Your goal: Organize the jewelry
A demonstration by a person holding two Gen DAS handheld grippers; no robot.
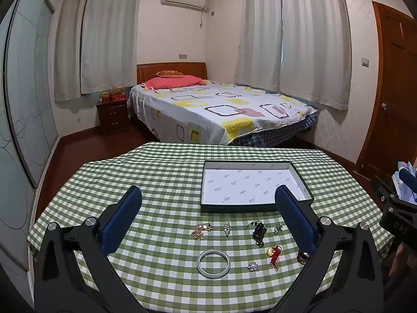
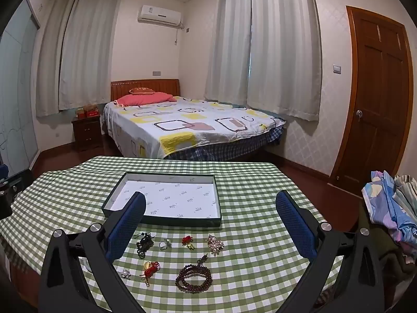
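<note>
Both the left gripper (image 1: 208, 200) and the right gripper (image 2: 209, 204) hover spread wide, pinching nothing. The jewelry lies loose on the checked tabletop (image 1: 161, 172): a pale bangle (image 1: 213, 263), a gold chain (image 1: 201, 230), a dark bead bracelet (image 2: 193, 279). Beyond them sits an open tray (image 2: 179, 220). A bed (image 1: 221, 109) stands behind.

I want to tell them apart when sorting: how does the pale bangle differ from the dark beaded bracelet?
The pale bangle is one smooth, solid ring; the dark beaded bracelet is a string of small reddish-brown beads coiled in several loops. The bangle lies toward the left of the jewelry, the bracelet toward the right. Both lie flat on the checked tablecloth, outside the tray.
</note>
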